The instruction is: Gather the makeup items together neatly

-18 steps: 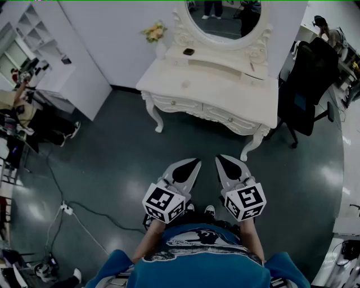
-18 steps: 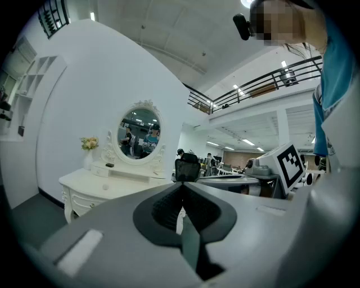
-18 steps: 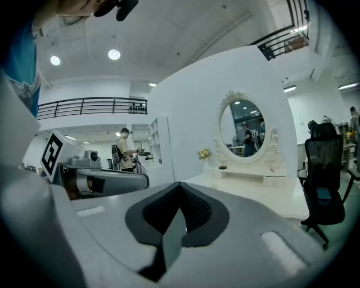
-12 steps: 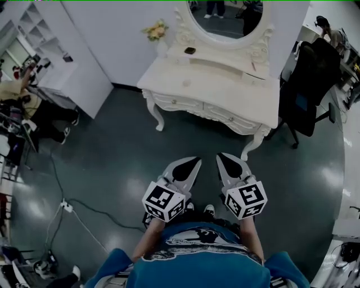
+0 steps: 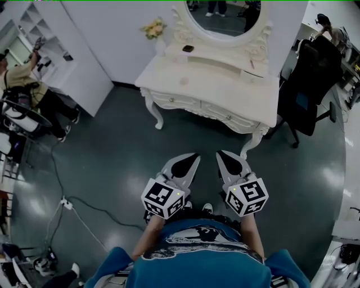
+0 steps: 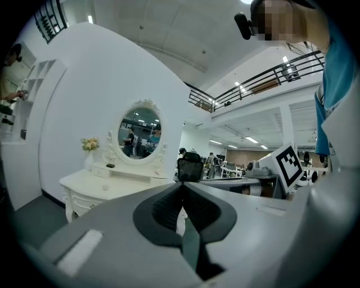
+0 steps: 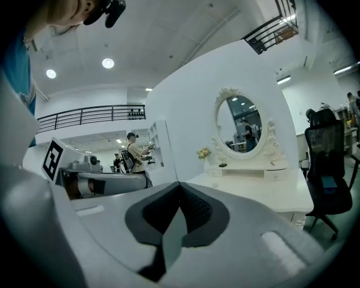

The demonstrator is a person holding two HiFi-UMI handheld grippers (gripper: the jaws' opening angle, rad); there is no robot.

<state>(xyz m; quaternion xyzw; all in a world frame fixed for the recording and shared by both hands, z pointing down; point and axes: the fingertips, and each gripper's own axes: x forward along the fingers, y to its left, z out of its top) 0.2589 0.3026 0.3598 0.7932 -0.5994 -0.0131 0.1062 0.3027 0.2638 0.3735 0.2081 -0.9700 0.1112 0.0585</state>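
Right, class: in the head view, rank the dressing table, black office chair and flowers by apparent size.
Largest: dressing table.
Then: black office chair.
Smallest: flowers.
All stand about equally far away, so nearness hardly skews it.

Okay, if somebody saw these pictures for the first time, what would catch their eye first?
The ornate white dressing table with its oval mirror stands at the top of the head view, a black office chair to its right. Nearer, over the dark floor, the left gripper and right gripper are held side by side, both shut and empty, pointing toward it.
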